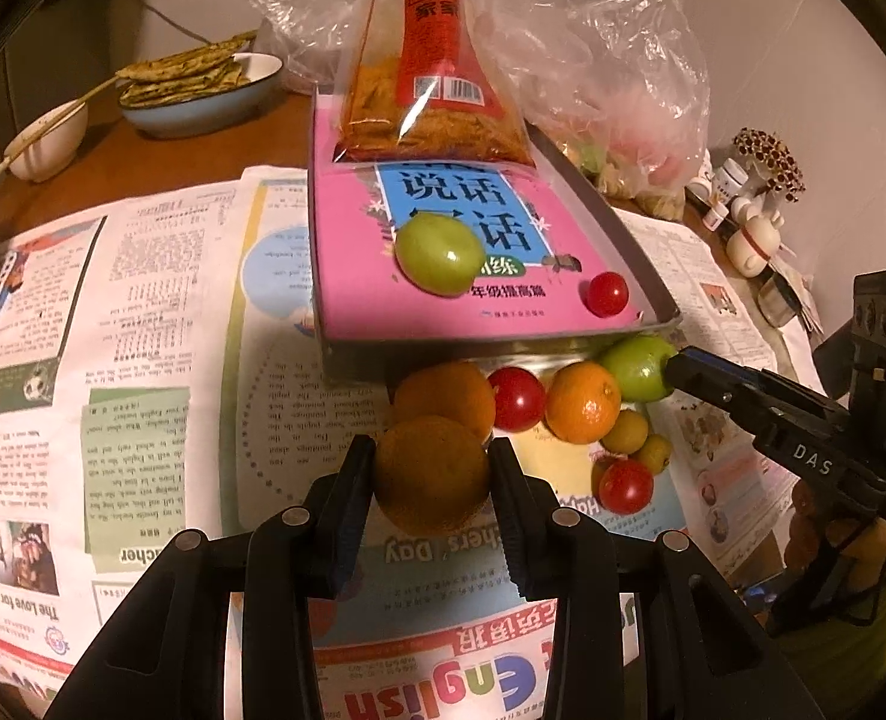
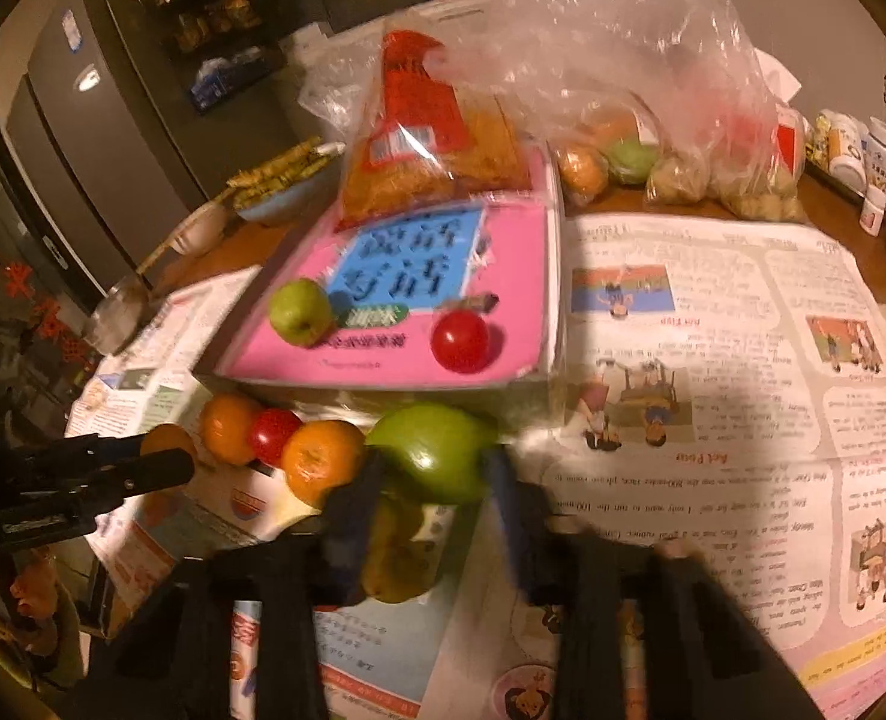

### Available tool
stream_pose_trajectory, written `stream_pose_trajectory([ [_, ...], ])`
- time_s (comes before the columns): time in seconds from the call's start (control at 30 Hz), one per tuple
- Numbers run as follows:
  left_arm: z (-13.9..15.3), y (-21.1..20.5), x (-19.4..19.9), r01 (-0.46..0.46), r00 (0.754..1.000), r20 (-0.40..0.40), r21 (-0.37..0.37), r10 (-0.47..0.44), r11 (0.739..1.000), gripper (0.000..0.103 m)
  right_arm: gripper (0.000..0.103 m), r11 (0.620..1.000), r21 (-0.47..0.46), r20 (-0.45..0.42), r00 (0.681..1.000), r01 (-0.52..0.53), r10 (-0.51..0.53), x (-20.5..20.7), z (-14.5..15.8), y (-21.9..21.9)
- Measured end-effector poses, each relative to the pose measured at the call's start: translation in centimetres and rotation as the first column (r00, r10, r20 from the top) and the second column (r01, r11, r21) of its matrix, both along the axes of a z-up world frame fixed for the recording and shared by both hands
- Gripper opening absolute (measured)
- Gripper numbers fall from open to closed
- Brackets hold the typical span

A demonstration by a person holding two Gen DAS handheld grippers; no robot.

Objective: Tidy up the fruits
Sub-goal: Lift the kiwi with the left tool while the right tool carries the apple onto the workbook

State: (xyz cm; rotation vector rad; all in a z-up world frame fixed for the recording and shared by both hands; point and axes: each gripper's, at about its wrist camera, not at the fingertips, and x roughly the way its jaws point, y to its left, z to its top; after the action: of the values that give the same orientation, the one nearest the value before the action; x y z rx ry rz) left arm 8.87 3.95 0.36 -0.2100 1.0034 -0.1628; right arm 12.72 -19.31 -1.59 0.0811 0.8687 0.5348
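In left wrist view my left gripper pinches an orange at its widest part, firm, light, w/ grippy peel, while in right wrist view my right gripper stands spread around a smooth green apple, prob. slippery.
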Motion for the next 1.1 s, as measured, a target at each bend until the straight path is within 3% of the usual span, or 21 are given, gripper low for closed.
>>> stream_pose_trajectory([
  [0.17,-0.1,-0.2,0.1,0.004,1.000,-0.006,-0.004,-0.004,1.000,0.040,0.026,1.000,0.020,-0.009,1.000,0.012,-0.012,0.4,-0.2,-0.5],
  [0.27,-0.1,-0.3,0.2,0.005,1.000,-0.006,-0.002,-0.005,1.000,0.040,0.047,0.999,0.025,-0.048,0.999,0.020,-0.018,0.7,-0.9,-0.6],
  [0.33,-0.1,-0.2,0.2,0.003,1.000,-0.005,-0.002,-0.003,1.000,0.040,0.049,0.999,0.047,-0.068,0.998,0.007,-0.004,0.9,-1.4,-0.5],
  [0.7,0.9,0.1,0.7,-0.002,1.000,0.012,0.001,0.002,1.000,0.040,0.045,0.999,0.040,-0.094,0.995,-0.013,0.017,1.7,-2.7,0.5],
  [1.1,1.8,-0.4,2.9,0.001,1.000,0.024,0.015,-0.001,1.000,0.040,0.045,0.999,0.037,-0.002,1.000,-0.010,0.011,1.0,1.1,0.0],
])
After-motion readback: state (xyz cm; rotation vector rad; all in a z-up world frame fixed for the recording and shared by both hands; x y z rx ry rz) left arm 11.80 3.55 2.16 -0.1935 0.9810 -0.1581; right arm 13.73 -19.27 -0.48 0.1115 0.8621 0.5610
